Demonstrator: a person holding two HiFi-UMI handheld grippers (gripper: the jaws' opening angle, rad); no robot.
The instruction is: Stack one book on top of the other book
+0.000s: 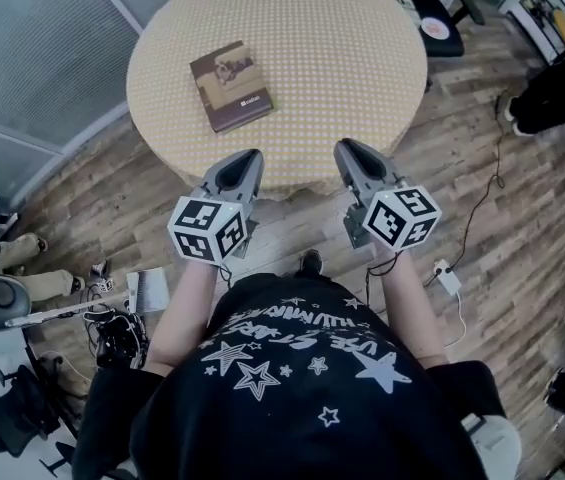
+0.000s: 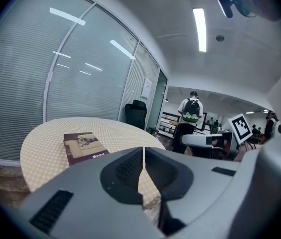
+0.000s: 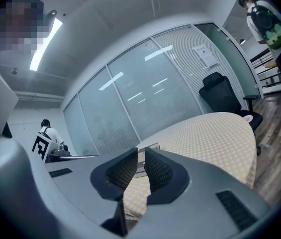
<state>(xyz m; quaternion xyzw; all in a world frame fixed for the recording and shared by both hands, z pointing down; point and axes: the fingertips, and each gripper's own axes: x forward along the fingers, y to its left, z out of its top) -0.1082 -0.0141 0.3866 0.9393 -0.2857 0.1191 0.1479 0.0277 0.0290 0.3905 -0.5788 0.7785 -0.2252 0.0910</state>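
One book (image 1: 230, 86) is seen lying flat, cover up, on the far-left part of the round checkered counter (image 1: 362, 58). Its side edge looks thick, so a second book may be hidden underneath, but that cannot be told for certain. The left gripper (image 1: 250, 156) and right gripper (image 1: 346, 148) are held side by side at the near rim of the counter, well apart from the book and pointed toward the far side. Both sets of jaws are closed with nothing between them. Judged from this, either the stack is already made and the task is done, or a second book is out of view and yet to be fetched. No grasp is under way.
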